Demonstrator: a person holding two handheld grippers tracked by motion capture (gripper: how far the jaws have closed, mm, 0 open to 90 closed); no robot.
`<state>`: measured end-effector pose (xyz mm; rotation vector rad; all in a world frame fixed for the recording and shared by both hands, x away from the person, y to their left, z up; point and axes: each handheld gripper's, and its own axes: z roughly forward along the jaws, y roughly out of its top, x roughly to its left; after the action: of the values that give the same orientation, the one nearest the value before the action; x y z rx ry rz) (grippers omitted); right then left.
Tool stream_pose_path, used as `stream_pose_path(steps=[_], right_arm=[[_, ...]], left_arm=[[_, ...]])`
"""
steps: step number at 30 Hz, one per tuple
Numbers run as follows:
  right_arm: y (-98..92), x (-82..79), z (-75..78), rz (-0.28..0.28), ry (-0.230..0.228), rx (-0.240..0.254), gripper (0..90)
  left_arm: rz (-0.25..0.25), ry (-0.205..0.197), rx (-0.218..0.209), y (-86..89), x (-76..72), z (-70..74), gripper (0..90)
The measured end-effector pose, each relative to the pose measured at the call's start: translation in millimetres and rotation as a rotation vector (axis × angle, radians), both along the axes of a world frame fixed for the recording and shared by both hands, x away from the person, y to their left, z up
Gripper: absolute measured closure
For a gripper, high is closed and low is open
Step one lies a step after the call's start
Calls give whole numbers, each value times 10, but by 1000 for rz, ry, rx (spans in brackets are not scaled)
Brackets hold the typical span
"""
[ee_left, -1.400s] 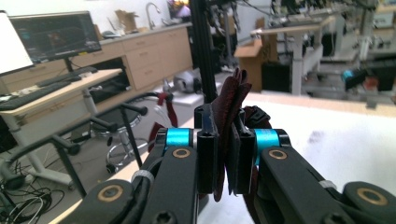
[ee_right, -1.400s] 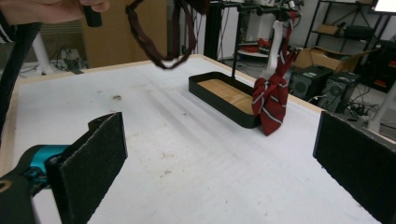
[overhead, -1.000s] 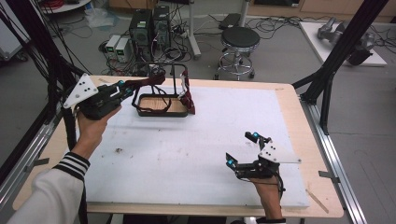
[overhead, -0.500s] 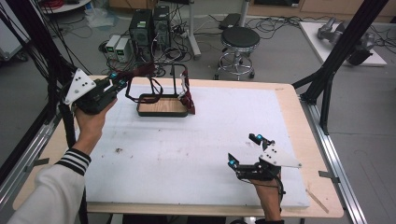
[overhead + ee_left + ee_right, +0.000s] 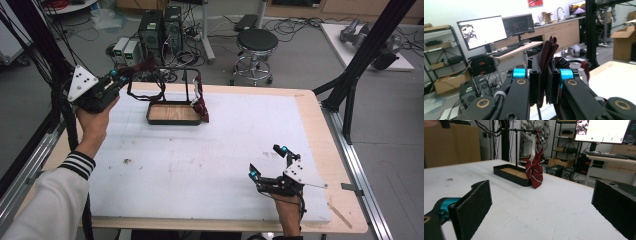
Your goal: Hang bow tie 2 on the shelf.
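Note:
A black stand with a wood-floored tray (image 5: 172, 114) and a thin upright frame (image 5: 187, 85) sits at the back of the white mat. A red striped tie (image 5: 201, 106) hangs from its right side, also the tie (image 5: 535, 170) beside the tray (image 5: 509, 174). My left gripper (image 5: 117, 79) is held up left of the stand, shut on a dark red tie (image 5: 142, 67) that runs back toward the frame; the fabric (image 5: 547, 57) is pinched between the left gripper's (image 5: 546, 85) pads. My right gripper (image 5: 267, 161) rests low near the front right, open, with nothing between the jaws of the right gripper (image 5: 544, 207).
The white mat (image 5: 210, 160) covers most of the wooden table (image 5: 320, 125). Black frame posts (image 5: 360, 65) rise at the right and left edges. A stool (image 5: 256, 42) and computer boxes (image 5: 160, 30) stand on the floor beyond the far edge.
My left gripper has moved left and slightly up, away from the stand, drawing the dark red tie with it. The right gripper has stayed where it was.

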<state>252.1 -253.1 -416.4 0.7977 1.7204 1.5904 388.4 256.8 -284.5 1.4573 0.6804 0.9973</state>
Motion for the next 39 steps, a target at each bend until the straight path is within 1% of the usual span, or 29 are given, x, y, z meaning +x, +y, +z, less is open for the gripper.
stream_pose_path(steps=[2,4,6,9,12,14,16,17,19,21,23,25,27,29,32,35,37,39], right_arm=[[-10,7,-16,-4,-3,9,20],[-19,12,-36,-8,-13,27,20],[-31,23,-63,-21,-32,33,20],[-36,26,-101,-40,-46,49,20],[-45,34,-149,-60,-51,45,19],[-41,32,-180,-62,-41,52,20],[-43,36,-209,-68,-51,42,20],[-40,32,-222,-72,-45,45,20],[-43,35,-239,-77,-51,38,20],[-36,30,-251,-83,-38,40,20],[-34,33,-258,-87,-43,31,20],[-34,36,-265,-88,-44,25,20],[-31,37,-271,-89,-42,26,20],[-29,33,-274,-94,-45,27,20],[-35,34,-275,-97,-57,26,20],[-33,29,-277,-100,-52,32,20],[-29,28,-283,-97,-54,36,20],[-30,27,-295,-94,-59,45,20]], left_arm=[[17,7,1,25,46,-6,841],[34,7,-1,41,82,-10,842],[50,10,-9,62,122,-16,842],[78,19,-5,85,188,-45,842],[98,22,-5,103,211,-58,842],[110,20,-15,120,227,-66,842],[122,20,-11,135,240,-70,842],[124,20,-10,144,243,-72,842],[118,20,-21,164,242,-69,842],[110,10,-33,184,220,-51,842],[96,-2,-40,191,195,-30,842],[94,-9,-27,193,168,-5,842],[103,-10,-12,198,159,4,842],[111,-5,-11,214,166,2,842],[120,1,-6,221,193,-10,842],[127,7,-1,209,229,-32,842],[138,16,17,188,264,-59,842],[141,20,23,169,295,-84,842]])
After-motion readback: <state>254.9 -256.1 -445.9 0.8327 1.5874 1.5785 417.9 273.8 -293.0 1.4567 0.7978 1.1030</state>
